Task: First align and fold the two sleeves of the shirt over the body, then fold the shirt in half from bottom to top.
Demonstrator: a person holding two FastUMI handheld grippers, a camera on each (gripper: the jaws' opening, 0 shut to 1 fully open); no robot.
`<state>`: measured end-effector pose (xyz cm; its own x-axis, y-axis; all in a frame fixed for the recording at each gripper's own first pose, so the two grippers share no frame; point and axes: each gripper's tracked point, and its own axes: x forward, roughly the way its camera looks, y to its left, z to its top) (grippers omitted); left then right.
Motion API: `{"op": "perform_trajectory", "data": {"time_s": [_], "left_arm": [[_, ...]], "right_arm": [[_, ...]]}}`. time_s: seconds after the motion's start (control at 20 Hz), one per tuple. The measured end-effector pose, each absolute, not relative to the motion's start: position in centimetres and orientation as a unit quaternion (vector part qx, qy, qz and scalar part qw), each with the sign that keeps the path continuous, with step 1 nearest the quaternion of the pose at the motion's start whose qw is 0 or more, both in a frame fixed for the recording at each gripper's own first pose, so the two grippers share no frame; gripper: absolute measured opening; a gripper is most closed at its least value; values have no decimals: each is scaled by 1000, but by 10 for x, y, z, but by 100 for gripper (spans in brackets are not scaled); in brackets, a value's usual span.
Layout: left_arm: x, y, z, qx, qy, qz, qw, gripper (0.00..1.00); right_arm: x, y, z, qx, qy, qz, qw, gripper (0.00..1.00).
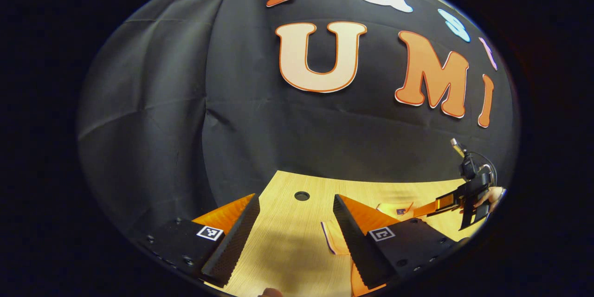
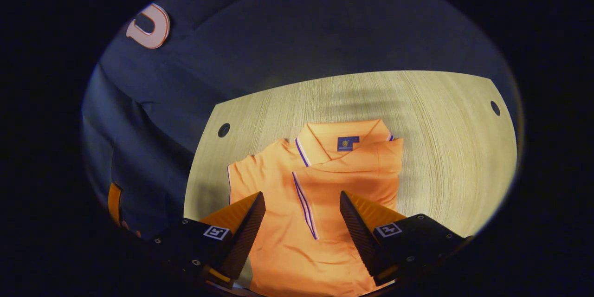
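Note:
An orange polo shirt (image 2: pixel 352 167) lies flat on the wooden table (image 2: pixel 445 148), collar toward the wall, with a blue tag inside the collar and a purple-striped placket. In the right gripper view its right side ends in a straight folded edge, while a sleeve (image 2: pixel 241 171) spreads out on the left. My right gripper (image 2: pixel 301 195) hovers open over the shirt's lower body, holding nothing. My left gripper (image 1: pixel 295 204) is open above bare table, with a shirt edge (image 1: pixel 334 239) just beside its right finger. The right gripper (image 1: pixel 457 202) and its hand (image 1: pixel 494 195) appear far right.
The booth's black cloth wall (image 1: pixel 185 125) rises right behind the table's far edge. A round cable hole (image 1: pixel 301 196) sits just ahead of my left gripper. Two such holes (image 2: pixel 223 130) (image 2: pixel 495 107) mark the table's far corners. Bare wood surrounds the shirt.

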<state>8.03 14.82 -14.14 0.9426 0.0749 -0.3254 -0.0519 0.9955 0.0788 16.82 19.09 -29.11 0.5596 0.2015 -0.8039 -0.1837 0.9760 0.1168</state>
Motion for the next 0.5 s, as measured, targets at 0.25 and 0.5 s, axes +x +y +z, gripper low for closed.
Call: {"op": "perform_trajectory", "data": {"time_s": [0.25, 0.5], "left_arm": [[99, 105, -144, 41, 169, -7, 985, 98], [122, 63, -129, 62, 159, -47, 984, 98]], "right_arm": [[168, 163, -254, -11, 401, 79, 913, 99], [173, 113, -203, -82, 308, 29, 947, 99]]}}
